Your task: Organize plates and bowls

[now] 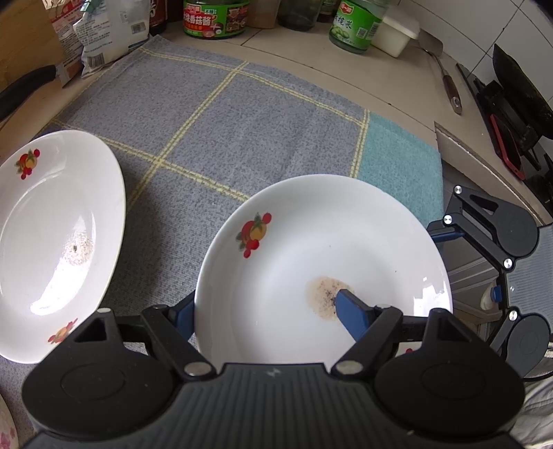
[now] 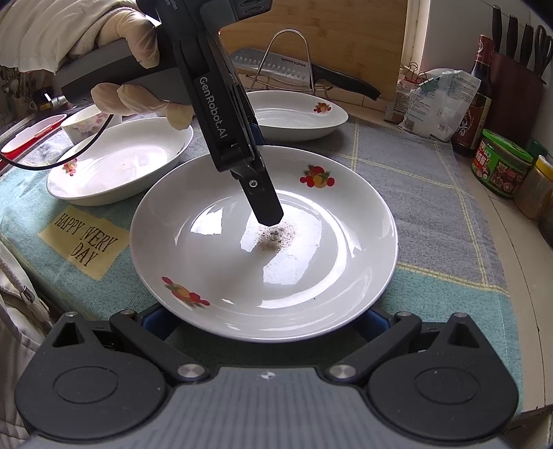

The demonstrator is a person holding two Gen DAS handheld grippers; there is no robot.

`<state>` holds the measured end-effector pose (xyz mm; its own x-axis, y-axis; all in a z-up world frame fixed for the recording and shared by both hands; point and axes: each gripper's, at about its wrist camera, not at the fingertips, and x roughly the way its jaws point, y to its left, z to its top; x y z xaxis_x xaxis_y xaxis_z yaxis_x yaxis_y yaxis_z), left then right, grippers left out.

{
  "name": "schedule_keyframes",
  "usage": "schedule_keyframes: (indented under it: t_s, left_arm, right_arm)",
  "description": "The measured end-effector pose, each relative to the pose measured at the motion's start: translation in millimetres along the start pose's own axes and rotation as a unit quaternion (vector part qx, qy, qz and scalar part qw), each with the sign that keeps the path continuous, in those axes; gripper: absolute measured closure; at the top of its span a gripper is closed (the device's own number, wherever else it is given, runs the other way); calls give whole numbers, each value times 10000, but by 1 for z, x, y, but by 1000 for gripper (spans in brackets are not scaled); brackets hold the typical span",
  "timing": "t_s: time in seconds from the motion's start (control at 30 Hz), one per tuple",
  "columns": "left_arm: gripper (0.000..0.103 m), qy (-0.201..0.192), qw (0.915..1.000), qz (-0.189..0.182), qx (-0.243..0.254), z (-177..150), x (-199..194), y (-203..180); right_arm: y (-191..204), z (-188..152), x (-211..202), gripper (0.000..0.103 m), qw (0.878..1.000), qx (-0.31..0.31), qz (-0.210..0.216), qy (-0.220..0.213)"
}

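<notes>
A white plate with fruit prints and a brown speck stain (image 1: 311, 248) (image 2: 276, 255) sits on the checked cloth. My left gripper (image 1: 262, 307) straddles its rim: one blue finger (image 1: 352, 311) lies inside near the stain, the other is under the edge. In the right wrist view that finger (image 2: 264, 200) reaches down onto the plate. My right gripper (image 2: 266, 321) is open, its fingers apart under the plate's near rim. A second plate (image 1: 52, 241) (image 2: 297, 114) lies left of the held one. A third plate (image 2: 114, 165) and a small floral bowl (image 2: 86, 124) lie beyond.
Jars (image 1: 214, 17) and bags (image 1: 103, 34) line the counter's back. A knife on a wire rack (image 2: 293, 69) stands before a wooden board. A stove with a pan (image 1: 518, 93) is at right. Knife block and bottles (image 2: 511, 83) stand at far right.
</notes>
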<state>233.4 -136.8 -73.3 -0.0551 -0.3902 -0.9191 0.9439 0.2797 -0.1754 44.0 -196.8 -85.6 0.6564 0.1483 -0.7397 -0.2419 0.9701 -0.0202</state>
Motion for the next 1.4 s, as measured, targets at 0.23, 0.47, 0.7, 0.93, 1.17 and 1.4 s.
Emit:
schedule_keyframes:
  t_s: [0.23,0.47,0.7,0.93,1.17,1.4]
  left_arm:
    - [23,-121,9999,91,34,5,-6,-1]
    - [23,-294,9995,109,16,17,-13,-1]
    - [23,-429,9990,156,-7,37,-12,0]
    - [23,-560,9983,174,4,63,-8,4]
    - [23,-642,9977,212,-23,88,3,12]
    - [23,-672,9974,266,-1,106,17,21]
  right_arm:
    - [-3,4,-5,0,10000,67,1,-73]
    - [-13,12,-9,0,10000,3,-49,-82]
    - [-31,19,-14,0,9999,-31,-99,-111]
    - [-54,26,-12,0,9997,-53,-172,-134]
    - [-80,32,-1,0,9997,-25,-199,-129]
    - [-102,38,12,0,9997,8,-204,-115]
